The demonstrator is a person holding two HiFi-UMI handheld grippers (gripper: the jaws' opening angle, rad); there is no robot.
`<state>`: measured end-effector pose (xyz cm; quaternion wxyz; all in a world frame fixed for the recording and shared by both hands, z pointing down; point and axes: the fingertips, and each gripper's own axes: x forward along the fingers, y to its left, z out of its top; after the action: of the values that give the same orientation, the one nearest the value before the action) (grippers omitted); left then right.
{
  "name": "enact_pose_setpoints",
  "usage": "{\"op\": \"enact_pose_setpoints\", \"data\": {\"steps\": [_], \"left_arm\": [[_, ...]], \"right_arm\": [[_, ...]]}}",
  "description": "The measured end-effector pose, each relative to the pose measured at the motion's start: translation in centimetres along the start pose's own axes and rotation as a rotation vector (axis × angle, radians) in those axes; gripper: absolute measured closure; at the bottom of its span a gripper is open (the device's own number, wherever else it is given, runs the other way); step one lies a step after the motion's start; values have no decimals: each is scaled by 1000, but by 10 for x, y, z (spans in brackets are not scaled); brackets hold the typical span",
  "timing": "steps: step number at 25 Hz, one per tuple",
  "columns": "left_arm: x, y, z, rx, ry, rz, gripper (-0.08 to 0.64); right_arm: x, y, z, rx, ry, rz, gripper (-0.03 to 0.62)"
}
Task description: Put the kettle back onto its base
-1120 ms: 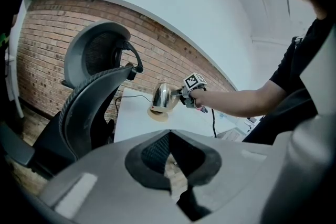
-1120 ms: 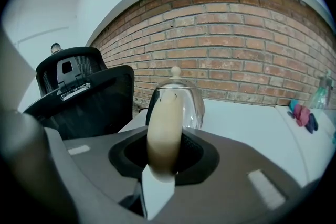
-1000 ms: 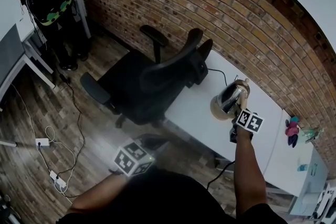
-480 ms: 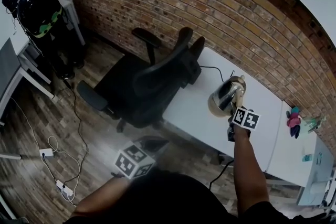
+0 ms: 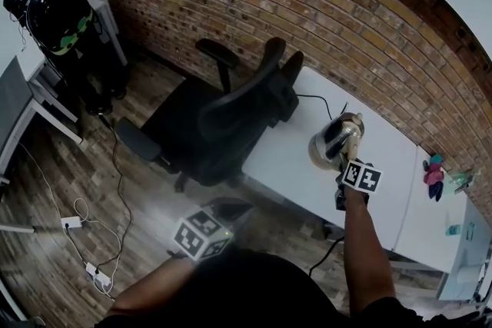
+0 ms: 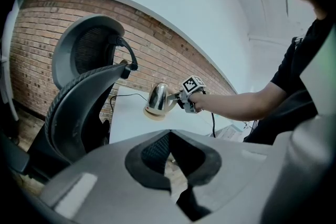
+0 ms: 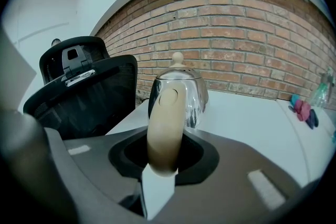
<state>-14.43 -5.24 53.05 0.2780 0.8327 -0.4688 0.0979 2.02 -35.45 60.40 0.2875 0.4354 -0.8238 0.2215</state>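
A shiny steel kettle (image 5: 332, 140) with a beige handle stands upright on the white table (image 5: 284, 157), with its round beige base (image 5: 317, 162) under it. My right gripper (image 5: 348, 157) reaches in from the near side, shut on the handle. In the right gripper view the handle (image 7: 164, 128) fills the space between the jaws, and the kettle body (image 7: 193, 93) is just beyond. My left gripper (image 5: 219, 215) hangs low over the floor beside the chair, shut and holding nothing. The left gripper view shows the kettle (image 6: 156, 98) and base (image 6: 152, 113) far off.
A black office chair (image 5: 223, 115) stands against the table's left end, close to the kettle. A black cord (image 5: 315, 99) runs across the table behind the kettle. A brick wall (image 5: 346, 27) backs the table. Small items (image 5: 432, 177) lie at its far right. A person (image 5: 58, 4) stands far left.
The head view shifted slightly. The kettle stays in my right gripper at the same spot on the table, and the left gripper has hardly moved.
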Motion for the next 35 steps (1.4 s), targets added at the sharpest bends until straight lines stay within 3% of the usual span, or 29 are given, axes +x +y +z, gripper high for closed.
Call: {"op": "enact_pose_setpoints", "data": {"steps": [35], "left_arm": [[-6,-7,-8,1,0,-3,558]], "right_arm": [[2,5,-27,-30,30,-14,471]]}}
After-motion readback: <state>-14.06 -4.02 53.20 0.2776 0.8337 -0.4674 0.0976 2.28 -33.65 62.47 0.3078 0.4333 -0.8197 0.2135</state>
